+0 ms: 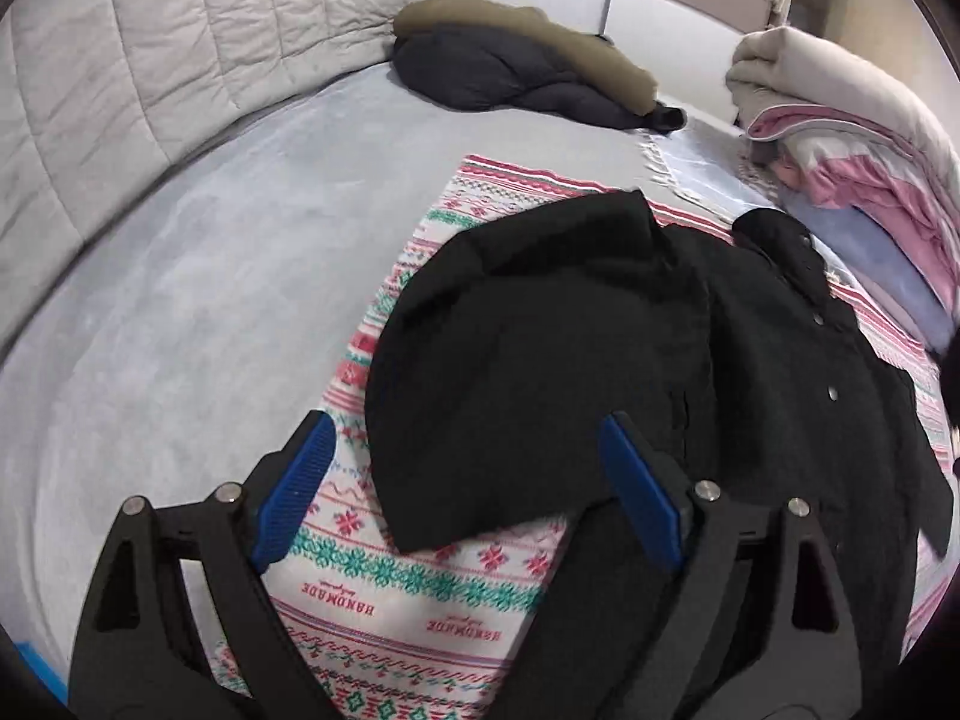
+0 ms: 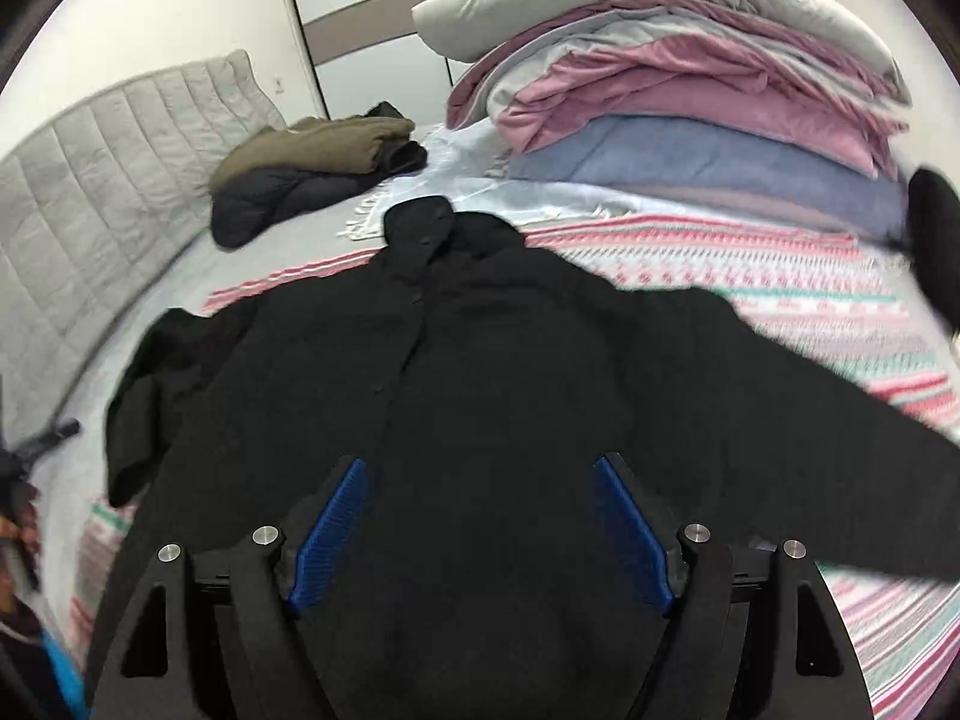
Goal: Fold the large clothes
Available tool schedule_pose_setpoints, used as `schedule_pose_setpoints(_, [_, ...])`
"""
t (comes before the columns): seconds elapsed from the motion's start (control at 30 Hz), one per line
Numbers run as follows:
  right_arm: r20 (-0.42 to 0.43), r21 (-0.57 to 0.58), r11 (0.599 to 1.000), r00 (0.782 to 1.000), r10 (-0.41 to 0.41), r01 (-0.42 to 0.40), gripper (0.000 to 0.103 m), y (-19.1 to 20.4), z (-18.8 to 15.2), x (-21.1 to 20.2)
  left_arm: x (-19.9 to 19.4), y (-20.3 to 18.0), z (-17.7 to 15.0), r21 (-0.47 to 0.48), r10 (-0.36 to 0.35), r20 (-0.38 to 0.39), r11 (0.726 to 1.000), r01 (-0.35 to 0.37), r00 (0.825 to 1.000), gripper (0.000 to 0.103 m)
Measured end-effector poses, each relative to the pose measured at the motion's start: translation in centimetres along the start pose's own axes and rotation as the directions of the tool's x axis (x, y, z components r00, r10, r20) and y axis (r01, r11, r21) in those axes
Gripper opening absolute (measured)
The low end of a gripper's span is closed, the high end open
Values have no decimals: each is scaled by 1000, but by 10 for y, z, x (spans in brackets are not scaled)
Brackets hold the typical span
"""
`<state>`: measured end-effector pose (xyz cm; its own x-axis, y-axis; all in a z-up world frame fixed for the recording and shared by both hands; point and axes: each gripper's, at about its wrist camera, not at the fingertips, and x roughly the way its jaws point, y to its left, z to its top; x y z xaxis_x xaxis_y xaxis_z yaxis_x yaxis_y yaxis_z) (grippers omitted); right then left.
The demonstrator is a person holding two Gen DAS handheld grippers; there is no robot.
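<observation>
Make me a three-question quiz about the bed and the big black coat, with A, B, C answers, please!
1. Where does the black coat lie?
A. On the patterned blanket
B. On the floor
C. On the stacked bedding

2. What colour are the pads of each tool?
A. Red
B. Blue
C. Yellow

3. How is the left tool?
A. Shut on a sleeve
B. Shut on nothing
C. Open, holding nothing

Answers:
1. A: pink and green pattern shows all around the coat.
2. B: both views show blue ribbed pads.
3. C: its jaws stand wide apart with the coat lying loose below.
</observation>
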<state>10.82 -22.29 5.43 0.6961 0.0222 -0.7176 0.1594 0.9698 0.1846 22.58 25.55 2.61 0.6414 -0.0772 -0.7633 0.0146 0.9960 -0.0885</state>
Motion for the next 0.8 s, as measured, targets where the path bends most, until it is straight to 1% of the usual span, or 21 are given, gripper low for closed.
schedule_pose_setpoints(0.03, [-7,14,1000,1000,15,-14,79,2,-3,0,4,-6,-9,49,-29,-1,998,29,1000,90])
schedule_pose_setpoints(0.07, [-43,4,1000,999,18,-18,79,5,-3,6,7,-11,-14,76,-35,-10,996,36,999,90])
schedule_pose_setpoints(0.1, [-55,-1,1000,998,12,-12,79,8,-2,6,17,-19,-21,100,-31,-44,994,36,999,90])
schedule_pose_setpoints(0.13, [-46,2,1000,999,2,-2,79,10,-2,6,26,-23,-24,90,-27,-83,995,35,996,90])
schedule_pose_setpoints(0.17, [-28,6,1000,1000,0,0,79,12,-2,6,32,-21,-27,62,-29,-112,997,36,993,90])
schedule_pose_setpoints(0.2, [-28,4,1000,1000,5,-5,79,14,-2,7,42,-16,-29,-22,-52,-155,999,49,986,90])
schedule_pose_setpoints(0.23, [-38,-3,1000,999,12,-12,79,16,-3,9,49,-8,-32,-111,-88,-179,991,69,980,90])
schedule_pose_setpoints(0.27, [-46,-8,1000,999,10,-11,79,17,-4,11,56,4,-36,-229,-137,-194,969,91,971,90])
schedule_pose_setpoints(0.3, [-50,-17,1000,999,4,-4,79,19,-5,14,63,20,-43,-368,-182,-193,925,101,964,90])
schedule_pose_setpoints(0.33, [-50,-27,1000,999,-4,3,79,20,-6,15,65,28,-48,-425,-207,-184,898,113,961,89])
schedule_pose_setpoints(0.37, [-52,-35,999,999,-9,7,79,20,-7,17,68,38,-53,-491,-234,-164,862,126,958,89])
schedule_pose_setpoints(0.4, [-57,-44,999,998,-14,12,79,21,-9,20,68,49,-60,-560,-252,-114,815,147,961,89])
schedule_pose_setpoints(0.47, [-70,-53,998,997,-19,15,79,21,-12,26,64,61,-63,-617,-236,-57,772,151,970,89])
schedule_pose_setpoints(0.53, [-85,-58,998,996,-27,22,79,21,-15,33,55,74,-63,-665,-139,-5,740,100,990,89])
schedule_pose_setpoints(0.57, [-93,-59,998,995,-29,23,79,21,-16,35,53,77,-63,-671,-116,13,735,94,993,89])
schedule_pose_setpoints(0.6, [-99,-60,998,995,-28,22,79,22,-16,37,56,77,-59,-662,-105,19,744,91,994,89])
schedule_pose_setpoints(0.67, [-105,-66,998,994,-26,19,79,24,-18,40,68,68,-55,-628,-140,-33,773,88,990,89])
schedule_pose_setpoints(0.7, [-106,-72,997,994,-27,19,79,26,-18,41,72,59,-53,-602,-134,-48,795,78,990,88])
schedule_pose_setpoints(0.73, [-107,-79,997,994,-29,20,79,28,-19,42,71,54,-52,-577,-112,-43,814,67,993,75])
schedule_pose_setpoints(0.77, [-107,-85,996,994,-31,22,79,30,-19,43,73,46,-49,-551,-117,-39,831,77,992,65])
schedule_pose_setpoints(0.8, [-108,-91,996,994,-34,25,79,32,-20,44,80,36,-44,-529,-151,-55,843,99,987,50])
